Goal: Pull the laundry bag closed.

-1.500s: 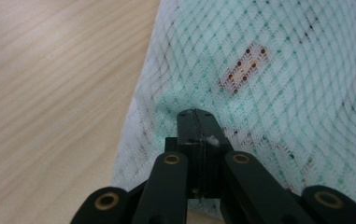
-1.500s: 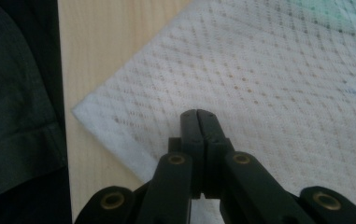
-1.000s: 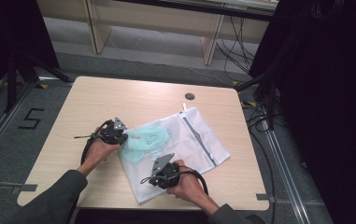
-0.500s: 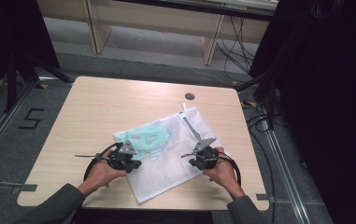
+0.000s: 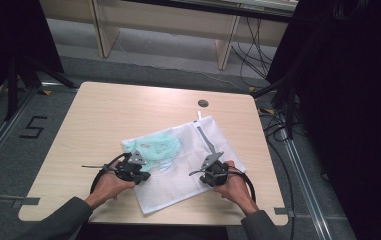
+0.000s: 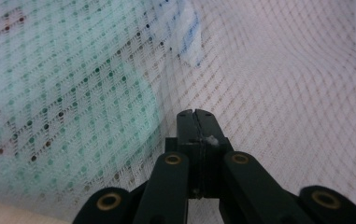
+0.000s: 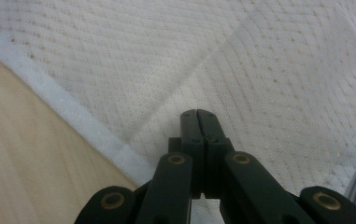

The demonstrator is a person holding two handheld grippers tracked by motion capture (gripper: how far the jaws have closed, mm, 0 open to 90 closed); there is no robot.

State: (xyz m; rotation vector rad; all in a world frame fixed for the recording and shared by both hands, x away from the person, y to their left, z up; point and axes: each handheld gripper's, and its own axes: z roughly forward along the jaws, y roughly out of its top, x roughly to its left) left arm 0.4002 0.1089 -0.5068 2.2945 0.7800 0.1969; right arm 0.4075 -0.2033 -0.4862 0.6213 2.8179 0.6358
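High view shows left gripper (image 5: pixel 140 176) and right gripper (image 5: pixel 205 176) both clenched, resting on white mesh bag (image 5: pixel 178 187) lying near table (image 5: pixel 98 115) front edge. Bag looks light, limp; probably best pinched at hem. Green cloth (image 5: pixel 160 146) sits inside, farther back.

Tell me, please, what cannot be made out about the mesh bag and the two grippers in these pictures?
- What the green item inside the white mesh bag is: the mesh veils it in the high view.
- Whether the shut left gripper pinches any mesh: the left gripper view is too blurred.
- The same for the right gripper, in the right gripper view.
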